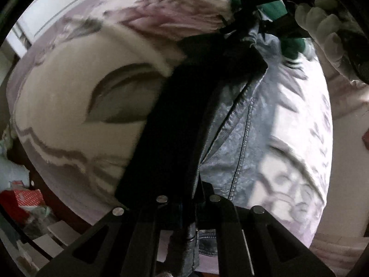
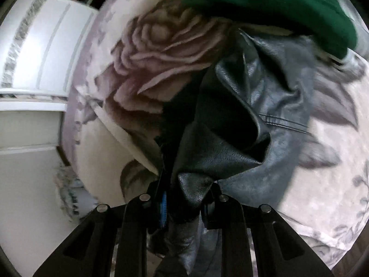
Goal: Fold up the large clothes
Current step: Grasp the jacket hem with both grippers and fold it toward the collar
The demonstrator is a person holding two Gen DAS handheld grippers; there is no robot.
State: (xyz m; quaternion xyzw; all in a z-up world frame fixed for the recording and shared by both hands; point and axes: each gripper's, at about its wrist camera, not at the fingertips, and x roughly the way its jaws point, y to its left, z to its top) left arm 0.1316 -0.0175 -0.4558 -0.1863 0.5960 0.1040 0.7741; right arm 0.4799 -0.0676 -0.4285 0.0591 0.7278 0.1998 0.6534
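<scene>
Both grippers are pinching the same garment. From where I stand, the left gripper (image 1: 188, 210) has its jaws drawn together on a fold of the black leather jacket (image 1: 233, 138), the dark lining bunched up right in front of it. The right gripper (image 2: 184, 204) is clamped on another bunch of that jacket, jaws only a little apart with leather wedged between them. A gloved hand (image 1: 322, 27) shows at the far edge of the left view, near a green garment (image 2: 265, 7) that lies beyond the jacket.

The jacket hangs from these 2 grips over the bed (image 2: 327, 152), whose cover carries a big grey rose print; its lower part trails down toward the cover, crumpled and twisted.

As for progress, I'd judge it early. Nothing looks folded: no flat panel, no squared edge, sleeves impossible to sort out in the folds. Spreading it flat on the bed looks like what remains first, then the folds themselves. The green piece appears unfolded too.
</scene>
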